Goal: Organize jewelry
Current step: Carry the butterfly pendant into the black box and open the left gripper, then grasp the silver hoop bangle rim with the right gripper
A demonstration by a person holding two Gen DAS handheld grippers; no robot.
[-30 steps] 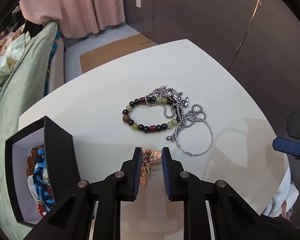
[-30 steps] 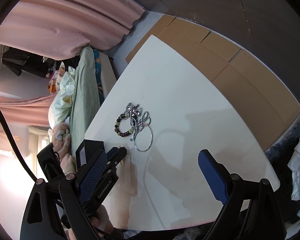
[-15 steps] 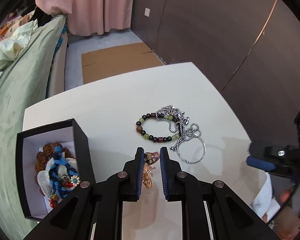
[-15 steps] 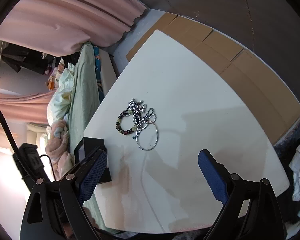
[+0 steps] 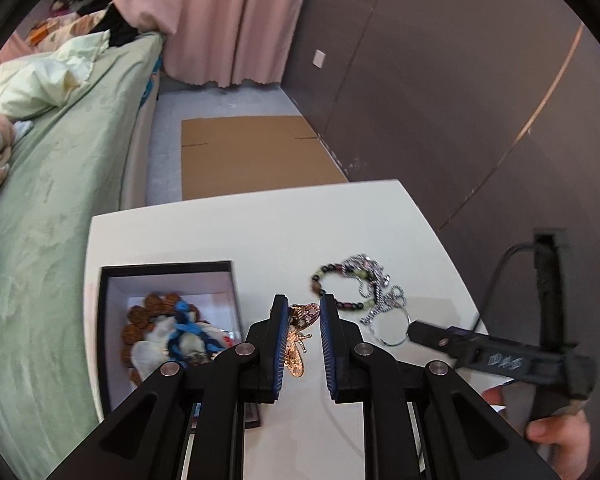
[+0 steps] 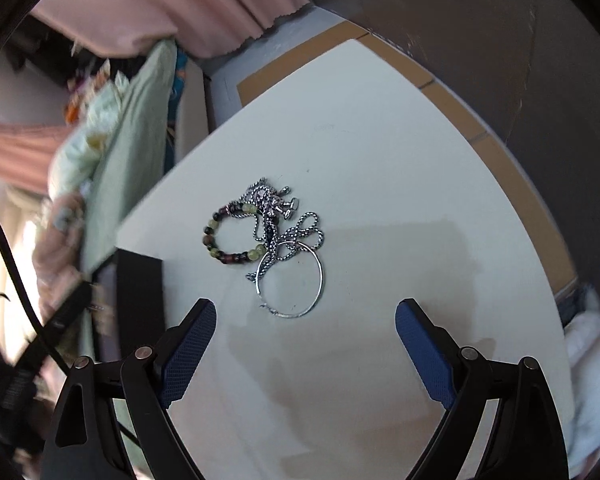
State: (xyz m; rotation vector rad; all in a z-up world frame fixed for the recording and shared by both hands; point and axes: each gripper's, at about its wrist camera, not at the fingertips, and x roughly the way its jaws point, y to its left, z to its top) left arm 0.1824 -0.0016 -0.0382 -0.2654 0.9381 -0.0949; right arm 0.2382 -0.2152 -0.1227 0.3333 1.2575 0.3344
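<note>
Task part done, by the look of it. The black box (image 5: 168, 270) at the near left of the table (image 5: 260, 232) already holds brown wooden beads (image 5: 140, 320), a blue cord piece (image 5: 184, 322) and pale items.

The left hand-held gripper (image 5: 303, 322) is clenched on a gold insect brooch (image 5: 298, 340), held just right of the box and not yet inside.

Left on the table, right of centre: a beaded bracelet (image 6: 228, 240), a silver chain (image 6: 276, 220) and a silver hoop (image 6: 296, 280), touching and partly tangled.

The right hand-held gripper (image 6: 304, 320) is released, empty, near the hoop.
</note>
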